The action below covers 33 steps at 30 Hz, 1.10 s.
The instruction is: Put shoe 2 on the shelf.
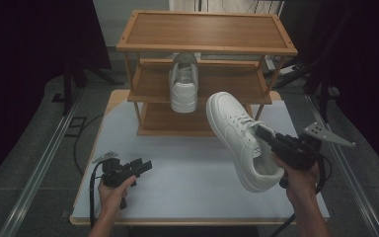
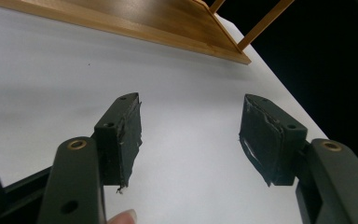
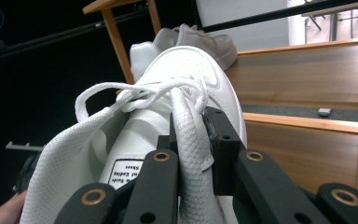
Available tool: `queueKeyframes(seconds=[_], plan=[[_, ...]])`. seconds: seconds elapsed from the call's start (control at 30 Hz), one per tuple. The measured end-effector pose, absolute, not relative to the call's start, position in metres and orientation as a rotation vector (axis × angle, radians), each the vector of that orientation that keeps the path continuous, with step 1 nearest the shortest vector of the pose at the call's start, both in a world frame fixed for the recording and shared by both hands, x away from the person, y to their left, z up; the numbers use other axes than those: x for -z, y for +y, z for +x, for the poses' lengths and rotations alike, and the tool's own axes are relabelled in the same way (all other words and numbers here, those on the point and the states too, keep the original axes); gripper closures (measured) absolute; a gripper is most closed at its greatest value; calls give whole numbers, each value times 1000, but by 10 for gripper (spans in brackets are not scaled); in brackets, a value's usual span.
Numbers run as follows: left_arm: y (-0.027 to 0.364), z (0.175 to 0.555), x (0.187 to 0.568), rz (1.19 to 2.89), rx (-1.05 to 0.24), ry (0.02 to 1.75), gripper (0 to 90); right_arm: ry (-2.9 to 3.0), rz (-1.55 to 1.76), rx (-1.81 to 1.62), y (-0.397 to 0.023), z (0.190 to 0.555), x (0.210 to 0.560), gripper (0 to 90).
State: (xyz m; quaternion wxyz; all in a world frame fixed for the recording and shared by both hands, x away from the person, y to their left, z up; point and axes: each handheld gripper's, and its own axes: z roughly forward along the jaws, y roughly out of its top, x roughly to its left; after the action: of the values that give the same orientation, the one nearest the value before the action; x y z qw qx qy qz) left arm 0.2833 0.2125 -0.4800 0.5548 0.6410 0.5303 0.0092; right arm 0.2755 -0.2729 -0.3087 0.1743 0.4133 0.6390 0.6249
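my right gripper (image 1: 271,139) pinches the tongue of the white shoe (image 1: 239,140), holding it tilted, toe up, in the air before the wooden rack (image 1: 205,47). my left gripper (image 1: 140,167) rests low over the table (image 1: 187,187), jaws spread, holding nothing.

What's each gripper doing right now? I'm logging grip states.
Left gripper: open, nothing between its jaws, above the table.
Right gripper: shut on the white sneaker, clamping its tongue.

Left tool (image 1: 145,165) agape, right tool (image 1: 262,132) clamped
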Motion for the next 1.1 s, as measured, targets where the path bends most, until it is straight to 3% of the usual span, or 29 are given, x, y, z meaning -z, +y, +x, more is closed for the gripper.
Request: queueKeyframes(seconds=[1.1], plan=[[222, 281, 478, 1477, -28, 1252, 398, 1595, 1395, -1622, -220, 372, 275, 820]])
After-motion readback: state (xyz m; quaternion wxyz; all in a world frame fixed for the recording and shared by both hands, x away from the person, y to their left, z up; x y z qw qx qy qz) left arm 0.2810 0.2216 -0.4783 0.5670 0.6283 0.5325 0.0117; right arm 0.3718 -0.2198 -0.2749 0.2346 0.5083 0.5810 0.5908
